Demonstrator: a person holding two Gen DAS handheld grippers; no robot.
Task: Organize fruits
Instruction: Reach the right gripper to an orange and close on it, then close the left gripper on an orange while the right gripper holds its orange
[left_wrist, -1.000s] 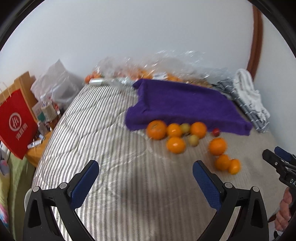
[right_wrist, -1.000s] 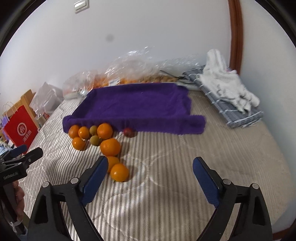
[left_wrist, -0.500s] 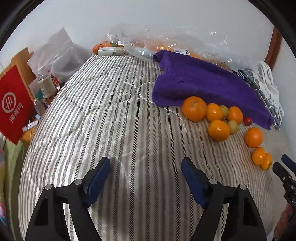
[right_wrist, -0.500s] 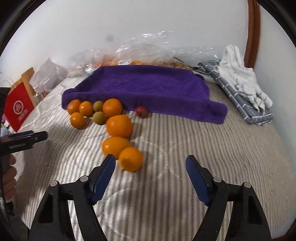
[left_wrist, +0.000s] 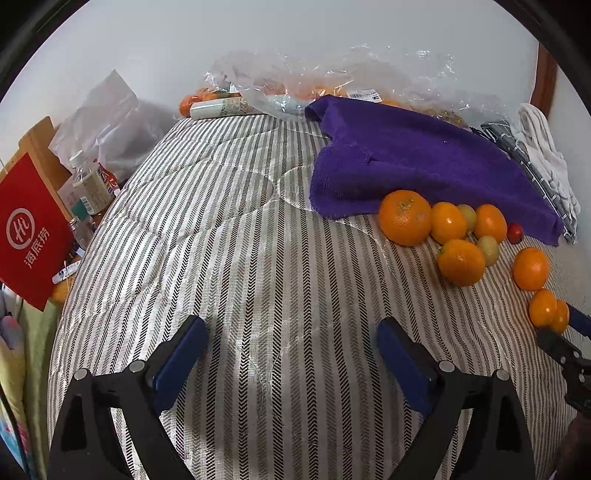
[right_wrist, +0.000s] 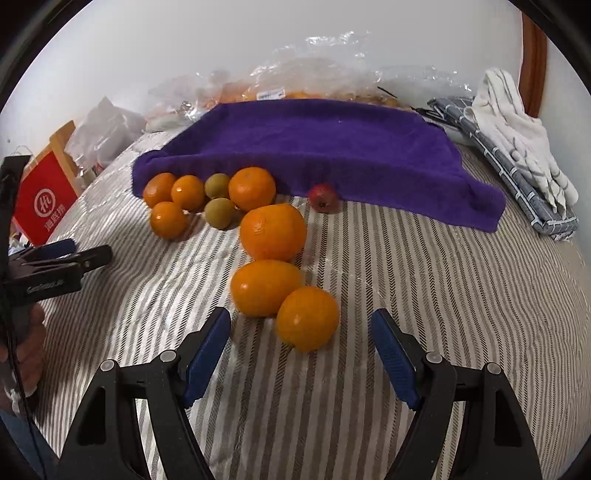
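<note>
Orange fruit, the nearest orange (right_wrist: 307, 318) lies just ahead of the right gripper (right_wrist: 301, 349), jaws wide and empty; left gripper (left_wrist: 291, 360) jaws opening over bare striped bedcover (left_wrist: 229, 236).

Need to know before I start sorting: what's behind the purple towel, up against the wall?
Behind the purple towel lie crumpled clear plastic bags with orange fruit showing through. How many pieces are in them cannot be told; the towel's raised edge and the plastic cover most of it.

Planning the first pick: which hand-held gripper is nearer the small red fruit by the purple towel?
Right. The right hand-held gripper faces the red fruit beyond the oranges; the left hand-held gripper, jaws opening on nothing, sits farther off.
</note>
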